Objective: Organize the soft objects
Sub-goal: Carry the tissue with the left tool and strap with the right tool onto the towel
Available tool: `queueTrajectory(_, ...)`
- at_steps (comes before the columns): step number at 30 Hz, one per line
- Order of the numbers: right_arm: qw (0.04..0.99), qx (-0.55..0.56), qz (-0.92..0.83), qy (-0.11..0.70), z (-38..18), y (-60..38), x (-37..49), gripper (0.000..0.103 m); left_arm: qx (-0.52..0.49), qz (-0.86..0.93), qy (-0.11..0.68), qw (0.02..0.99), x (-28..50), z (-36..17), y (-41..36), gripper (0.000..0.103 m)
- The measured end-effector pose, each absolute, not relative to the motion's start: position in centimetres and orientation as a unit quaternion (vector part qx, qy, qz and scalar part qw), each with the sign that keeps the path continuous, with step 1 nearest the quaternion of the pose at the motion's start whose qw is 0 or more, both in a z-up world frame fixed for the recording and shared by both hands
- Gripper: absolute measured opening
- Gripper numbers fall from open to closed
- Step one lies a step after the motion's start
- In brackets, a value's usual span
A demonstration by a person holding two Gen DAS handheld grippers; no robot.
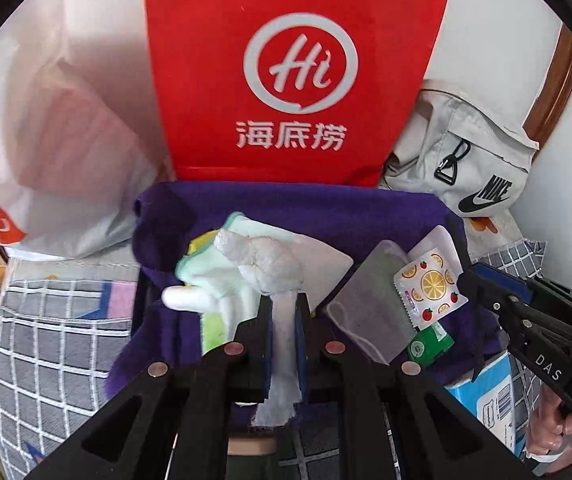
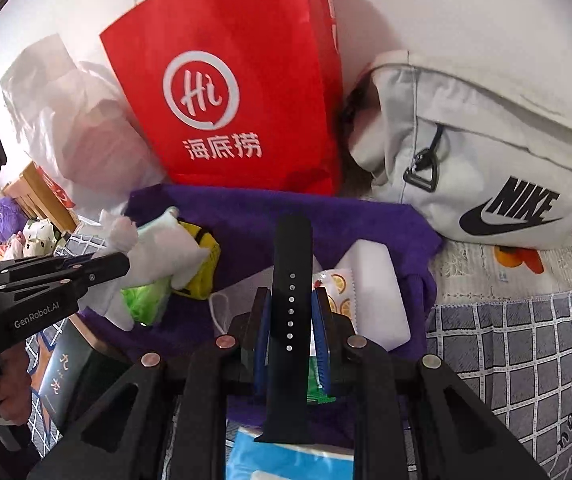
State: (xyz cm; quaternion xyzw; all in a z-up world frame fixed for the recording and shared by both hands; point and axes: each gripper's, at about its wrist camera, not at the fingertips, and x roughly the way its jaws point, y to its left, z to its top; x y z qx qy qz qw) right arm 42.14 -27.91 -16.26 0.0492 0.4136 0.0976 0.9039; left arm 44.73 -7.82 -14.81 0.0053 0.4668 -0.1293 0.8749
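The left claw (image 1: 284, 312) is clamped on a white rag-like tail of a knotted cloth bundle (image 1: 270, 264), which hangs above the purple towel (image 1: 325, 208) spread on the bed. The bundle looks light and floppy; held by a loose end, it will sag and swing, so a grip at the knot would probably carry it more steadily. Pale green and yellow soft pieces (image 1: 202, 256) cling beside it.

The right claw (image 2: 291, 300) is closed on a black watch strap (image 2: 291, 264), pinched mid-length on its punched holes. It appears rubbery, bendy and slightly slick, so this middle grip suits it.

On the towel lie a grey face mask (image 1: 369, 300), an orange-print sachet (image 1: 429, 284), a green sachet (image 1: 429, 344) and a white block (image 2: 377, 292).

Behind stand a red Haidilao paper bag (image 1: 293, 68), contents hidden, a white plastic bag (image 1: 46, 140) with something pinkish inside, and a grey Nike bag (image 2: 485, 168), zipped shut.
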Motion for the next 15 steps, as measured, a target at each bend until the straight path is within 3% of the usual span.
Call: queueTrajectory(15, 0.894, 0.091, 0.093, 0.429, -19.1, -29.0, 44.1, 0.021, -0.017, -0.150, 0.492, 0.857, 46.2, -17.3, -8.4, 0.010)
